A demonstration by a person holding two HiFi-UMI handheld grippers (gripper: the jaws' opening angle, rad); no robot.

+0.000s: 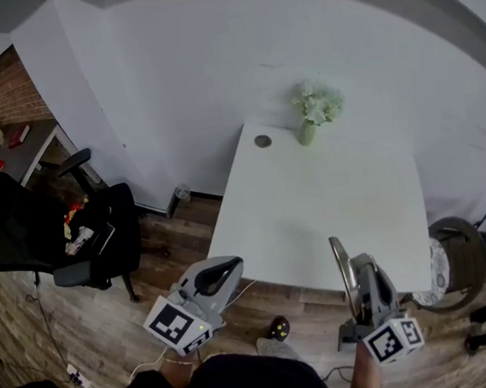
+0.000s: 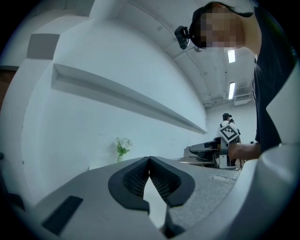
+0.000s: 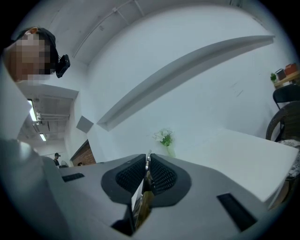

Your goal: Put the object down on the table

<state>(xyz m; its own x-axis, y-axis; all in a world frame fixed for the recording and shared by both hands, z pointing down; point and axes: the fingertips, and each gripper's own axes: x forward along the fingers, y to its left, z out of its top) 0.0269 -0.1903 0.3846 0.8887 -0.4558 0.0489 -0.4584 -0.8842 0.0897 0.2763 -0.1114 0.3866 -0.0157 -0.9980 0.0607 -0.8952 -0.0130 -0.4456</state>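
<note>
My right hand-held gripper (image 3: pixel 147 164) has its ribbed black pads clamped on a thin, flat disc (image 1: pixel 340 265) with a metallic rim. The disc is held on edge over the near edge of the smooth white surface (image 1: pixel 311 200), at 5 o'clock. My left hand-held gripper (image 2: pixel 149 161), at 7 o'clock, is closed on nothing.

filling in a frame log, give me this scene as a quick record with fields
left gripper: shut, nothing between the jaws
right gripper: shut on a thin flat object, held on edge
table: white; the object is not yet on it
far side of table: vase of flowers, small round disc
grippers' place: both by the table's near edge
</note>
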